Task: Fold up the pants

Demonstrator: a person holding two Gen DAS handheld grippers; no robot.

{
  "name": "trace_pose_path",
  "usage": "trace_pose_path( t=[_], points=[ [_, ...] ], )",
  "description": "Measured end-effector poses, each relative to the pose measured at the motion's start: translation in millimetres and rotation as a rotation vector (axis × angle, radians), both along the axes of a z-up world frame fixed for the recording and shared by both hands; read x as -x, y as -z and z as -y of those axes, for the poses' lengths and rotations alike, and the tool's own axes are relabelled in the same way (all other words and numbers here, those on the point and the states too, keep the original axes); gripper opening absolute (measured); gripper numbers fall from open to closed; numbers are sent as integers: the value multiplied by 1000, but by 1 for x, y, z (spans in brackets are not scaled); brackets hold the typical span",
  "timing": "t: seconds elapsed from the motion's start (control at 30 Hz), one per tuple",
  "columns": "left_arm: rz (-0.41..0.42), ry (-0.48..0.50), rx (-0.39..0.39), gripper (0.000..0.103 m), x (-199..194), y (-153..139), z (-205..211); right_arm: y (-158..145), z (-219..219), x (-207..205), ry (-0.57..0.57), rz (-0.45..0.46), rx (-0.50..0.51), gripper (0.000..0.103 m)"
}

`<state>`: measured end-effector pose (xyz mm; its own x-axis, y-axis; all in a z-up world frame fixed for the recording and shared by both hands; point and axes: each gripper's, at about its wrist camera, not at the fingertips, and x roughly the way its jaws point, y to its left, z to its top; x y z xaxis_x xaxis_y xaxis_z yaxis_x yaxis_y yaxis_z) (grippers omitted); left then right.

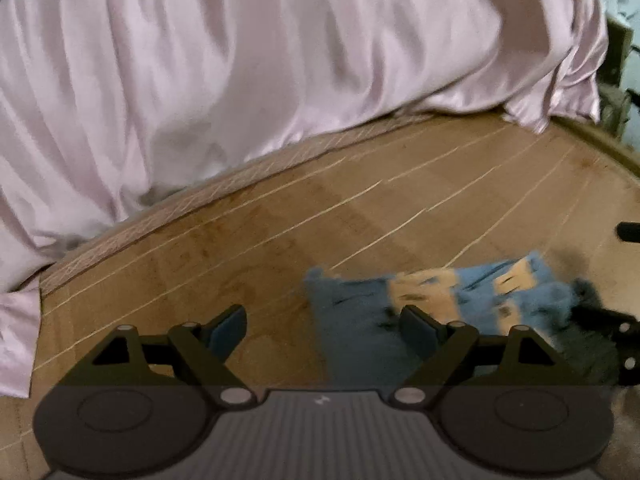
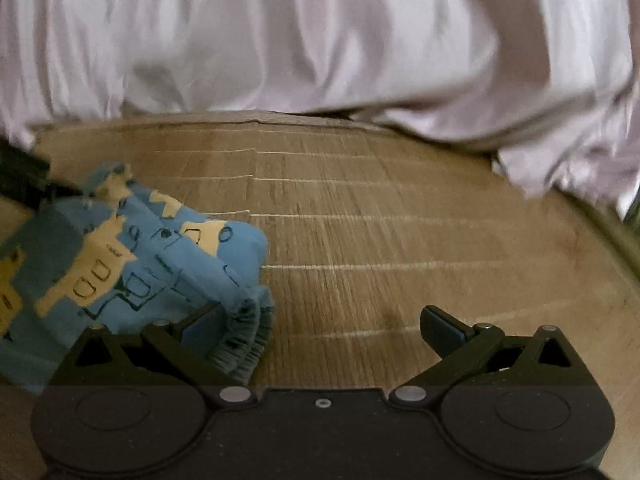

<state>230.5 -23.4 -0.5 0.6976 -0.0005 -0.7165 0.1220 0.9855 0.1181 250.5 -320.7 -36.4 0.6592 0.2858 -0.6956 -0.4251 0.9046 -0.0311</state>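
The pants [image 1: 452, 300] are blue with yellow patches and lie bunched on the wooden floor [image 1: 280, 240] at the lower right of the left wrist view. My left gripper [image 1: 322, 328] is open wide; its right finger [image 1: 418, 330] hangs over the cloth's left part, its left finger over bare floor. In the right wrist view the pants [image 2: 132, 256] fill the lower left, with a ribbed hem [image 2: 244, 340] toward the camera. My right gripper [image 2: 322, 326] is open too, its left finger [image 2: 202, 326] at the hem and its right finger over the floor [image 2: 380, 240]. Neither gripper pinches cloth.
A pale pink satin sheet [image 1: 240, 60] hangs down to the floor across the whole back of both views [image 2: 320, 40]. Dark gripper parts [image 1: 612, 332] show at the right edge of the left view, and another dark part [image 2: 20, 184] at the left edge of the right view.
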Motion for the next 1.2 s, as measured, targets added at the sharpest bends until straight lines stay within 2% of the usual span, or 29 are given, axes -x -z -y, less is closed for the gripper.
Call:
trace_pose_path(
  t=[0.1, 0.17, 0.23, 0.3, 0.37, 0.43, 0.5, 0.57, 0.67, 0.8, 1.0, 1.13, 1.2],
  points=[
    [-34, -38, -51, 87, -3, 13, -10, -8, 10, -5, 67, -4, -11, 102],
    [-46, -70, -55, 87, -2, 18, -18, -17, 16, -3, 67, 5, -54, 102],
    [-43, -113, -17, 86, 2, 14, -26, -25, 18, 5, 44, 0, -89, 102],
    [-39, -150, 55, 86, 9, 4, -33, -30, 13, 14, -6, -5, -89, 102],
    [-30, -141, 130, 87, 19, -6, -38, -32, 1, 22, -56, -4, -60, 102],
    [-7, -120, 153, 91, 32, -13, -35, -30, -10, 28, -97, -8, -17, 102],
    [-1, -84, 141, 92, 44, -13, -27, -24, -20, 31, -132, -33, 37, 102],
    [-31, -42, 91, 92, 54, -5, -14, -15, -26, 33, -156, -62, 107, 102],
    [-49, -15, 7, 92, 68, 10, -2, -16, -24, 40, -205, -72, 136, 102],
    [-30, 15, -7, 94, 83, 13, 0, -19, -23, 45, -266, -62, 175, 102],
    [-35, 67, -17, 97, 97, 14, 1, -21, -16, 39, -299, -91, 166, 102],
    [-46, 100, -21, 99, 104, 13, 2, -21, -14, 39, -288, -110, 148, 102],
    [-50, 121, -24, 100, 109, 12, 2, -25, -15, 40, -284, -85, 153, 102]
  ],
)
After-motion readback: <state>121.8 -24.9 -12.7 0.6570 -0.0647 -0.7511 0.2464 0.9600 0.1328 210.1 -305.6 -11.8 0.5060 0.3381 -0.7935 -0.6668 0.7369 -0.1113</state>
